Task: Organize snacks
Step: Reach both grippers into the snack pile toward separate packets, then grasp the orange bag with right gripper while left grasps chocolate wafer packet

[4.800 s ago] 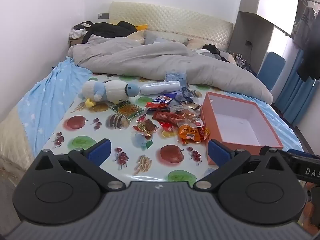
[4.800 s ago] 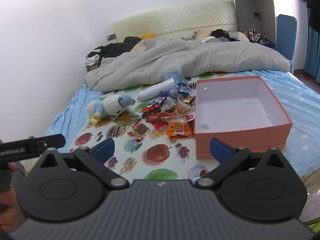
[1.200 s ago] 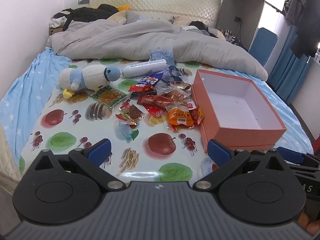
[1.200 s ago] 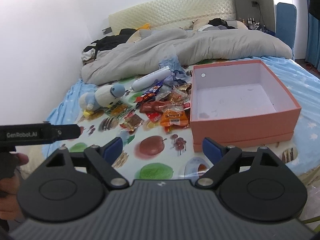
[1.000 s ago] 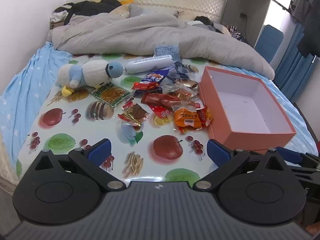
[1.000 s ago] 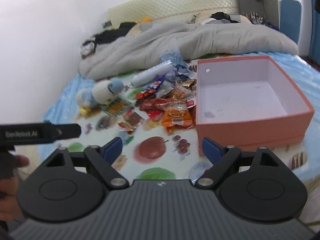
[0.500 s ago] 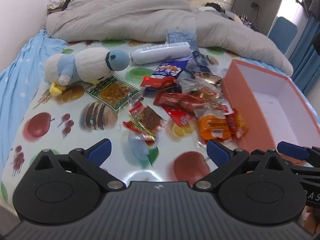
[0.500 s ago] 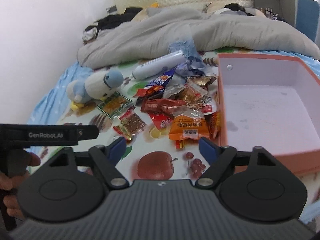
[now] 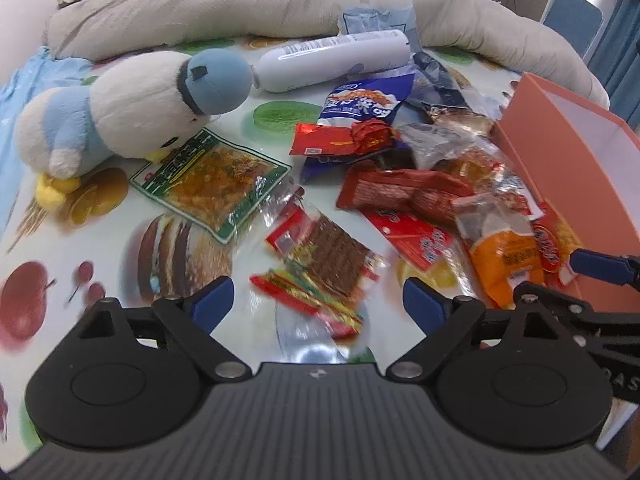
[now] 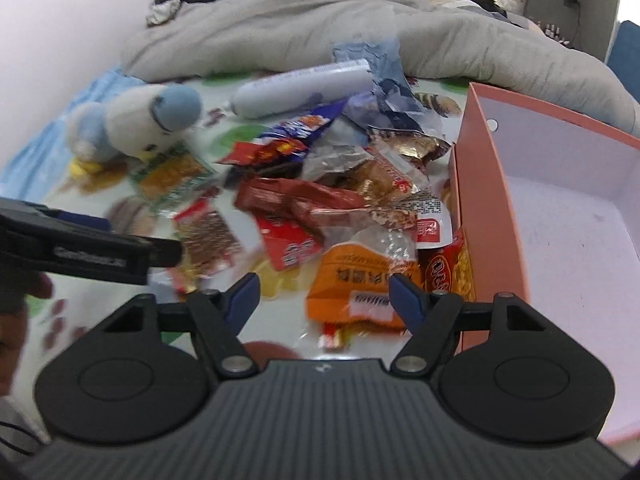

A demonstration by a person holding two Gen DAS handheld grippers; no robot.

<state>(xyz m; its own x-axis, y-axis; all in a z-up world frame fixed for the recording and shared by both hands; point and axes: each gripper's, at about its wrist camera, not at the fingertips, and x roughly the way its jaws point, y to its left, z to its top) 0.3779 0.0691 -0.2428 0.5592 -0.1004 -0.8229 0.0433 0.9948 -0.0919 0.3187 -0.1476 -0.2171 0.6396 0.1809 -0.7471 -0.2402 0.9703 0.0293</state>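
A heap of snack packets lies on the fruit-print cloth (image 9: 280,116). My left gripper (image 9: 318,304) is open and empty, just above a small red and brown packet (image 9: 324,256). My right gripper (image 10: 324,292) is open and empty, just above an orange packet (image 10: 360,280) that lies beside the open pink box (image 10: 484,216). A dark red wrapper (image 9: 404,192), a blue packet (image 9: 360,100) and a green-edged packet (image 9: 212,176) lie further out. The box (image 9: 560,152) is empty inside.
A blue and white plush toy (image 9: 120,108) and a white bottle (image 9: 332,60) lie at the far side of the heap. A grey duvet (image 9: 240,4) covers the bed behind. The left gripper's arm (image 10: 88,252) shows at the left of the right wrist view.
Both grippers have moved forward and down toward the snack heap, which now fills both views. Both stay open and empty.
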